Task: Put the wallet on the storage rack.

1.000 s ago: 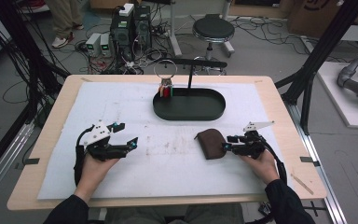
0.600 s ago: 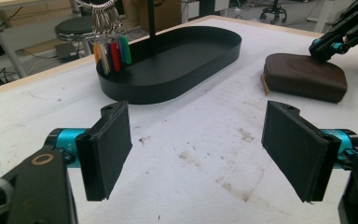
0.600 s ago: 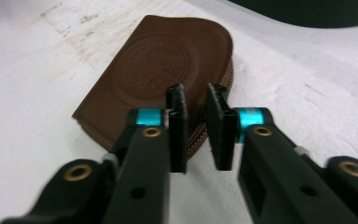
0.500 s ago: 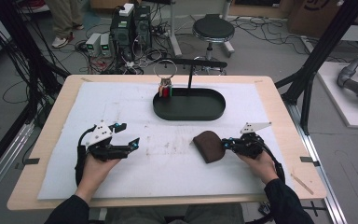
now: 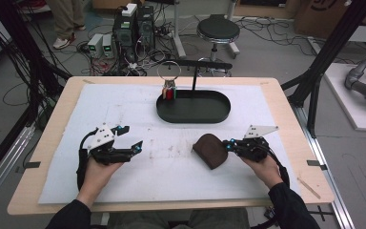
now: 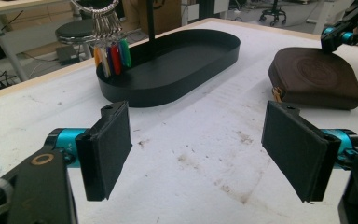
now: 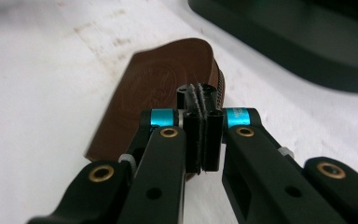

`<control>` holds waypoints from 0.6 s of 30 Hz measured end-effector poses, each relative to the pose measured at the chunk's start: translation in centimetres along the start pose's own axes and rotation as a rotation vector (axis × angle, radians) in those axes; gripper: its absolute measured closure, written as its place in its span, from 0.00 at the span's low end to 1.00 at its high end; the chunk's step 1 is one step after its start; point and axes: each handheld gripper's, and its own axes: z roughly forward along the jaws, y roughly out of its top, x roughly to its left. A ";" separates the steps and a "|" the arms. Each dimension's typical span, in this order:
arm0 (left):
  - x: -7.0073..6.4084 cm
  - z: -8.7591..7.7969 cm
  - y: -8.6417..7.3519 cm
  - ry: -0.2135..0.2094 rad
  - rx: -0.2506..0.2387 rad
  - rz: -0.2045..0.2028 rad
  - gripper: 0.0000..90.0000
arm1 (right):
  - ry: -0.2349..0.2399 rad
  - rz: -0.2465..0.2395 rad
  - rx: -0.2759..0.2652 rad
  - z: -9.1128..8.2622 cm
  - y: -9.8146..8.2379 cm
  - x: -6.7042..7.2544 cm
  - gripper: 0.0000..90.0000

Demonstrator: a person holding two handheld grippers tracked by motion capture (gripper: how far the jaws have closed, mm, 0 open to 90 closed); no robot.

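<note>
- Wooden table (image 5: 286,102) overlaid with a white mat (image 5: 124,109), scuffed and stained with brownish marks near the middle.
- Brown leather pouch (image 5: 210,150) lying flat on the mat, right of centre, nearer the near edge than the tray; zip edge seen in the left gripper view.
- Right gripper (image 5: 228,144) at the pouch's right edge, jaws just closed and pressed together; from the right gripper view, possibly pinching something thin at the pouch's zip side, cannot tell for sure.
- Left gripper (image 5: 132,140) resting on the mat at the near left, well apart from the pouch, jaws wide apart with nothing between.
- Black oval tray (image 5: 221,114) at the far middle of the mat, bearing an upright post with a crossbar.
- Key ring (image 5: 168,71) hanging at the tray's left end, with coloured tags (image 5: 169,92) below it.
- Beyond the far edge: grey floor strewn with cables, a round black stool (image 5: 218,29), computer boxes (image 5: 133,26), and a standing person's legs (image 5: 66,21) at far left.
- Black frame struts at both sides of the table.
</note>
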 end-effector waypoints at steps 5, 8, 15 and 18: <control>-0.2 0.2 0.1 -0.015 -0.004 0.002 0.27 | 0.016 -0.045 -0.038 -0.1 0.7 0.7 1.00; -0.4 0.4 0.3 -0.040 -0.012 0.005 0.27 | 0.026 -0.064 -0.051 -0.1 1.0 1.1 1.00; -1.5 2.4 1.0 -0.143 -0.008 0.012 0.27 | 0.056 -0.116 -0.062 -0.1 1.7 2.0 1.00; -2.1 3.7 1.4 -0.197 0.002 0.007 0.27 | 0.066 -0.128 -0.064 -0.1 1.8 2.2 1.00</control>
